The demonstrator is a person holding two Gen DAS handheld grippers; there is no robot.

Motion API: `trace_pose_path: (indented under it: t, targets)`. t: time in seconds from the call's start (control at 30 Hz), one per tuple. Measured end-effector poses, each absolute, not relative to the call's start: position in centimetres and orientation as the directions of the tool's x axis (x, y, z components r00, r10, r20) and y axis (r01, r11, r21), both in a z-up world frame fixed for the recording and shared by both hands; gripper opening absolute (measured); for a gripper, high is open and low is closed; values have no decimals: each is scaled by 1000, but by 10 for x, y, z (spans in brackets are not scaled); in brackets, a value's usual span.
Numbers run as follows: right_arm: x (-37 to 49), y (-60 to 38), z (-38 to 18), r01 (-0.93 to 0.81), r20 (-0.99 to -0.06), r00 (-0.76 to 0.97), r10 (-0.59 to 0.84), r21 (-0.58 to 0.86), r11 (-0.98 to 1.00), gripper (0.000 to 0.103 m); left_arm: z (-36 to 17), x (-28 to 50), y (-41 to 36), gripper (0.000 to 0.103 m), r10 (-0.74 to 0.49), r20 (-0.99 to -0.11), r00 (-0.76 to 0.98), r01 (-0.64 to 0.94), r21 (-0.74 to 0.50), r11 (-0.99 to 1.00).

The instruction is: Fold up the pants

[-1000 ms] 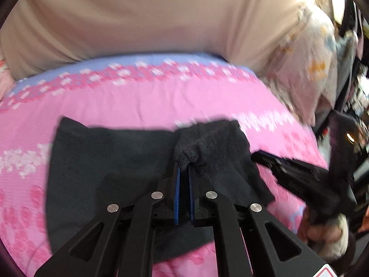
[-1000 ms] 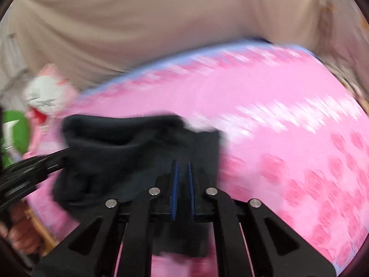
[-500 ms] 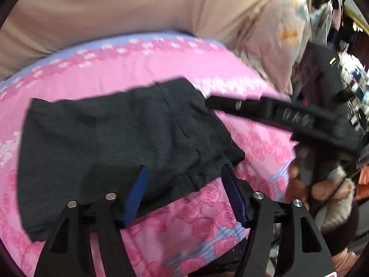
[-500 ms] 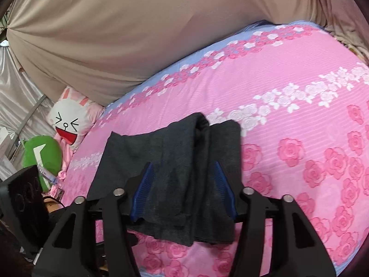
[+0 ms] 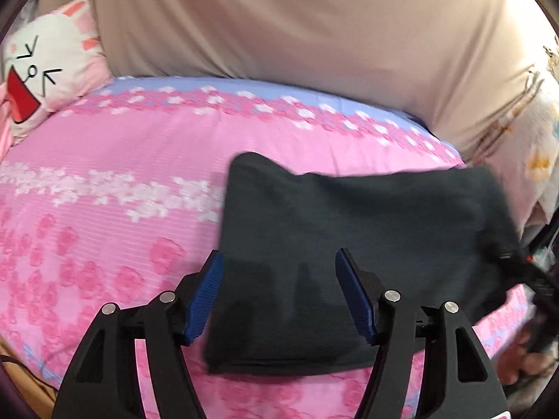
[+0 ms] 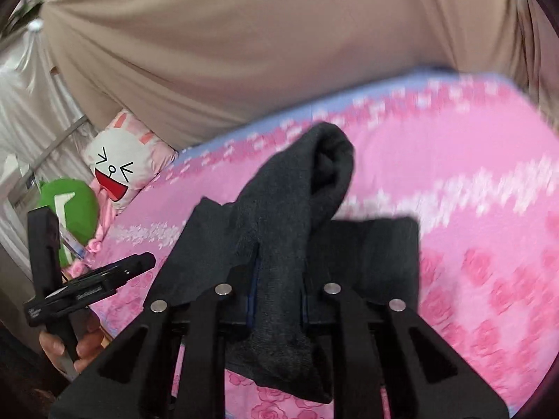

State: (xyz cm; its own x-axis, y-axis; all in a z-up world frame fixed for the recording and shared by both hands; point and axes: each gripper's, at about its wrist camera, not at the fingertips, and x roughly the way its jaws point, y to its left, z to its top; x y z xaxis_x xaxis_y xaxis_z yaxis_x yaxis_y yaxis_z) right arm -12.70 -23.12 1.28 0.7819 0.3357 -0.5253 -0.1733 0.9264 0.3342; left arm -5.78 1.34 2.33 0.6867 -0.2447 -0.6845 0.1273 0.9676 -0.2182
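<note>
Item: dark grey pants (image 5: 349,244), folded to a compact rectangle, lying on the pink floral bedspread (image 5: 104,181) toward 3 o'clock in the left wrist view, well apart from the rabbit cushion (image 5: 45,70) at 10 o'clock. Left gripper (image 5: 277,296): jaws wide apart, empty, poised over the near left corner of the cloth, probably waiting to take that edge. Right gripper (image 6: 277,293): jaws closing on a bunched ridge of the pants between them, fabric rising toward 12 o'clock, apparently lifted to carry one end over for a further fold.
</note>
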Motion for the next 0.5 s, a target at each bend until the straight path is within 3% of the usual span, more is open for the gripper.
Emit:
trace_pose_path:
  t: [0.13, 0.27, 0.37, 0.43, 0.5]
  targets:
    - [-97, -239, -56, -37, -711, 667, 222, 266, 963, 23, 2, -45, 12, 65, -188, -722, 666, 96, -167, 981]
    - [-121, -248, -20, 7, -607, 766, 213, 339, 941, 26, -17, -39, 10, 65, -124, -758, 641, 66, -106, 992]
    - [-124, -228, 18, -93, -544, 797, 262, 319, 943, 26, -24, -37, 9, 65, -120, -766, 631, 70, -98, 993]
    - [-109, -206, 23, -188, -559, 757, 338, 309, 932, 24, -29, -35, 6, 65, -110, -775, 622, 69, -86, 994]
    - [-75, -187, 2, -222, -633, 689, 353, 280, 934, 21, -33, -33, 4, 66, -106, -783, 613, 61, -87, 994]
